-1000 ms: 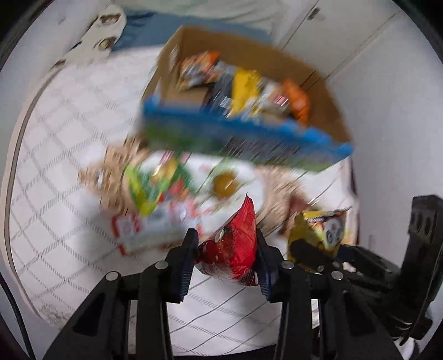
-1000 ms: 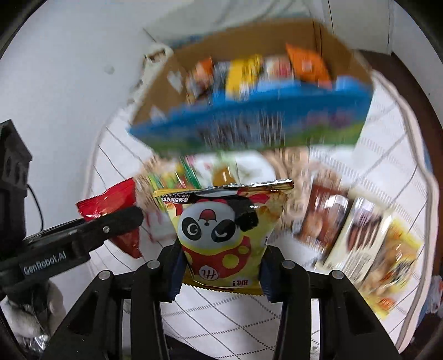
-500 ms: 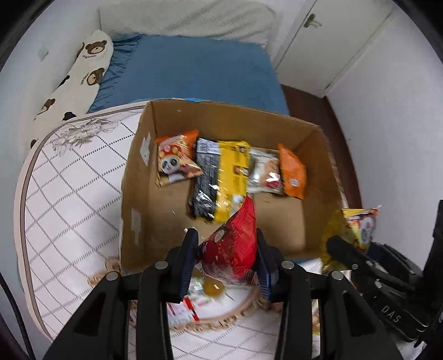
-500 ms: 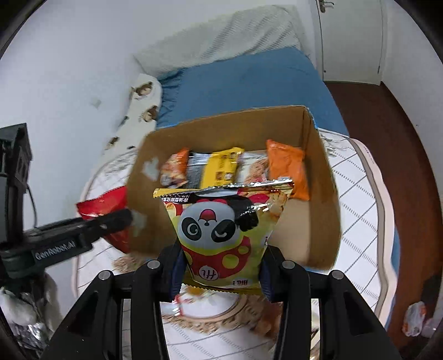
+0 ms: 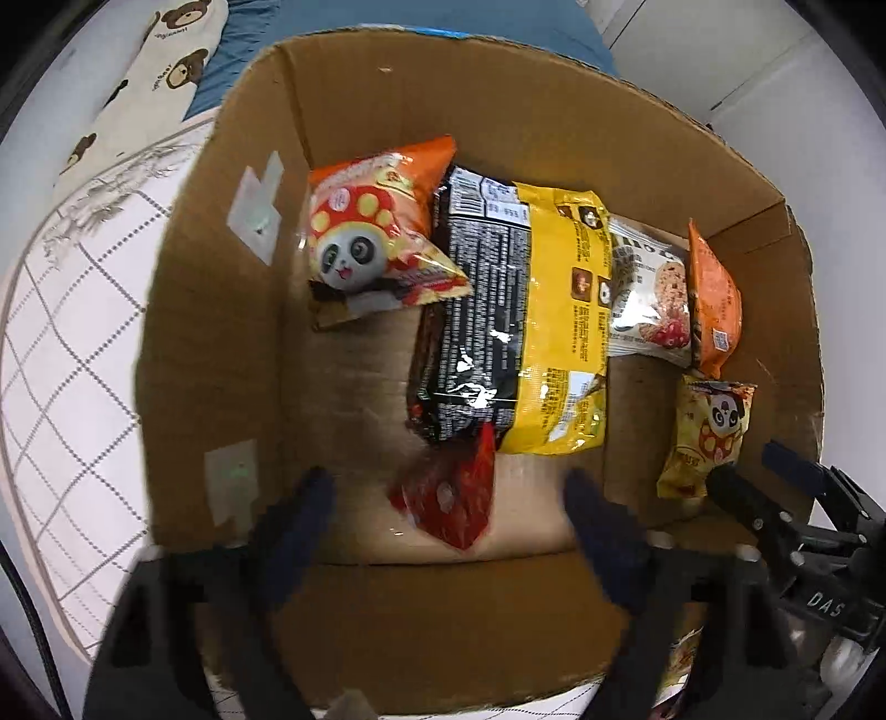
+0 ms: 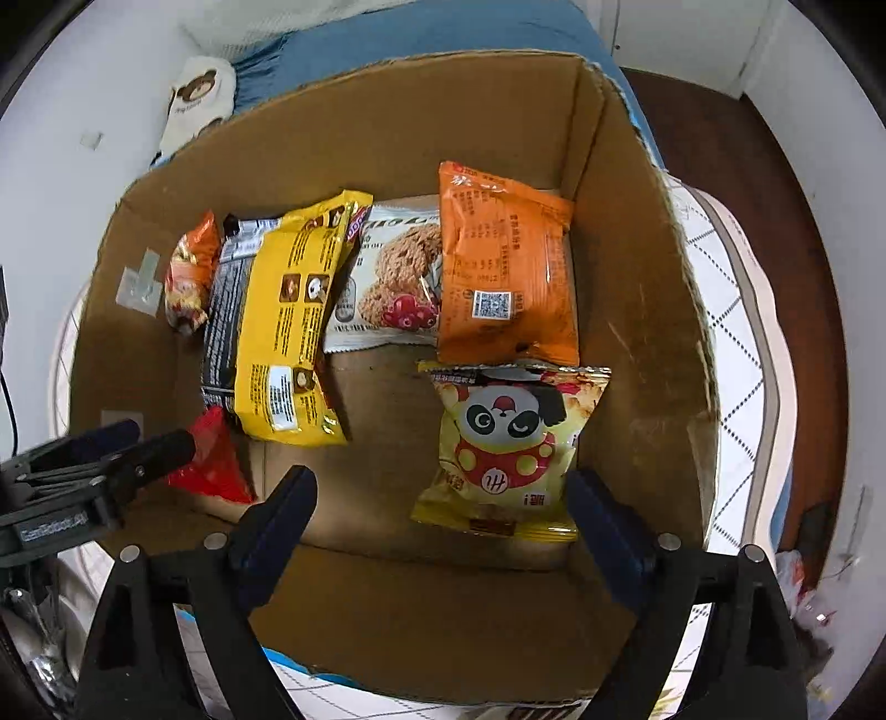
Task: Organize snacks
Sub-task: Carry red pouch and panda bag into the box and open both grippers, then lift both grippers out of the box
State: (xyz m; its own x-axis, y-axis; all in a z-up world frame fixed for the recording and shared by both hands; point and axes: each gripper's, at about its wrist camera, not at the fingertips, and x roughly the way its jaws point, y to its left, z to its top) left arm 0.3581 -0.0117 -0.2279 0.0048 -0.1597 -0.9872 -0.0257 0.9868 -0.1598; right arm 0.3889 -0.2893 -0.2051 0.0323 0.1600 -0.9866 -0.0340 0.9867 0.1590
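Observation:
A cardboard box (image 5: 221, 310) (image 6: 642, 266) holds several snack packets. My left gripper (image 5: 443, 498) is open over the box's near side, and a red packet (image 5: 448, 498) (image 6: 213, 459) lies loose between its spread fingers on the box floor. My right gripper (image 6: 443, 493) is open too, and a yellow panda packet (image 6: 509, 448) (image 5: 706, 437) lies free between its fingers at the box's right side. Behind them lie an orange panda packet (image 5: 376, 232), a black and yellow packet (image 5: 520, 321) (image 6: 282, 315), a cookie packet (image 6: 393, 282) and an orange packet (image 6: 501, 266).
The box stands on a white quilted mat (image 5: 61, 343) (image 6: 731, 332) on the floor. A blue bed (image 6: 421, 33) with a bear-print pillow (image 5: 144, 83) is behind it. Dark wooden floor (image 6: 758, 183) lies to the right. Loose snacks show under the box's near edge.
Both grippers moved forward over the box and opened. The red packet and the yellow panda packet were let go and now lie in the box.

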